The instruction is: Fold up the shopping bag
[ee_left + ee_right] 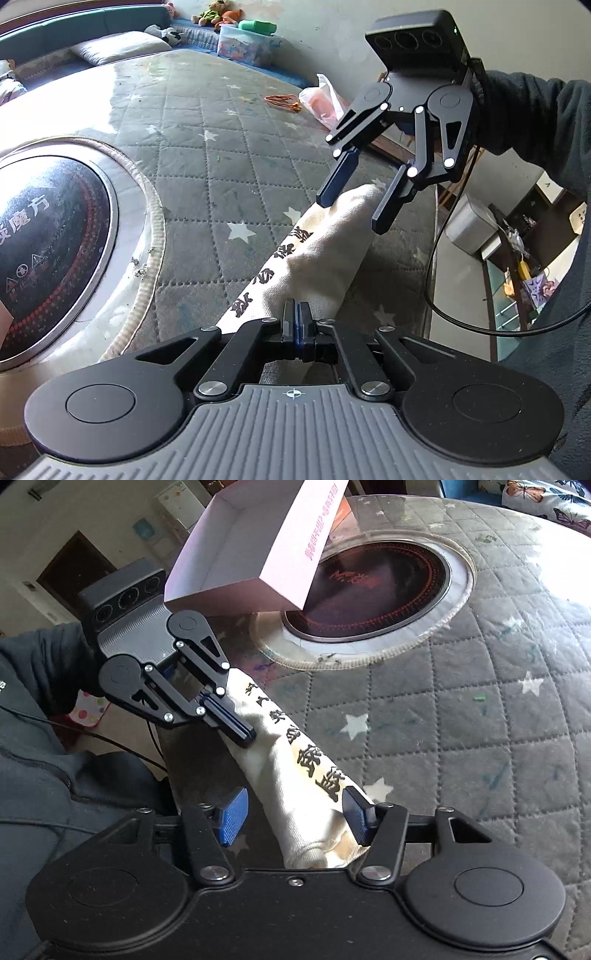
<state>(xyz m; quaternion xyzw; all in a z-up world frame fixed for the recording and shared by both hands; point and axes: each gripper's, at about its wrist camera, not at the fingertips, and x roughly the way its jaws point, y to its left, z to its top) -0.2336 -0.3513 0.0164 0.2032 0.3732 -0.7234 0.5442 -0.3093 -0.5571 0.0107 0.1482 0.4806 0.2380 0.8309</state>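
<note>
Left tool (298, 325) is clamped tight on one end of the shopping bag (314, 254), which is bunched into a long cream roll lying across the near edge of the quilted tabletop (207, 155), printed characters facing up. Right tool (291, 814) has its fingers apart, straddling the other end of the roll without pressing it, so that end is loose. Risks from here: only one end is held, so the roll can spring open or sag off the tabletop edge if the left tool lifts or pulls. The fabric is thick and layered, so a re-grab may catch just the top layer and skew the fold. The pink box (255, 542) sits close behind the left tool and a wide swing could knock it.
</note>
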